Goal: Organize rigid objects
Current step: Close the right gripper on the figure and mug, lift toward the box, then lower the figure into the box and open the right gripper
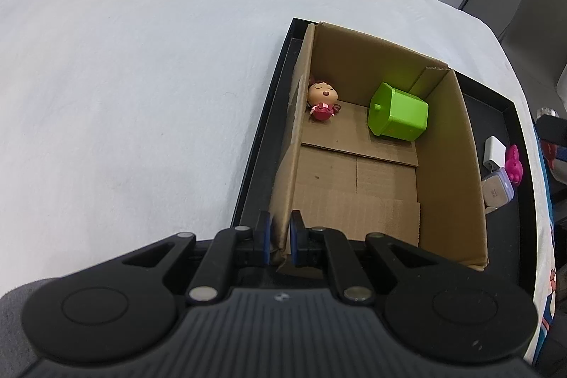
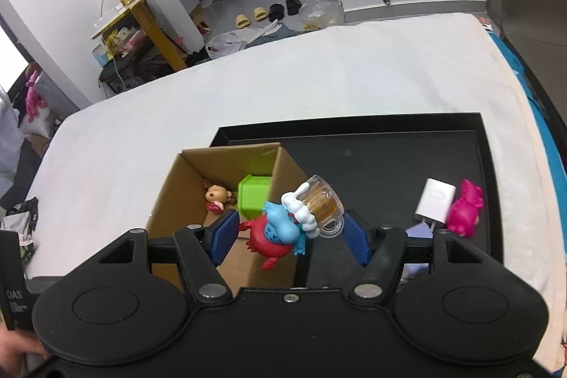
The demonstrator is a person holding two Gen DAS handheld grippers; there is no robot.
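Cardboard box stands open in the black tray on the white cloth. Left gripper is pinched narrow on the box's near-left wall. Inside the box, at its far end, lie a small doll in red and a green cube container tipped on its side. Right gripper, just right of the box, holds between its blue pads a red-and-blue figurine with a beer mug. Right of the box in the tray lie a white charger and a pink toy. Only legible writing: "DAS" on a black item left of the box.
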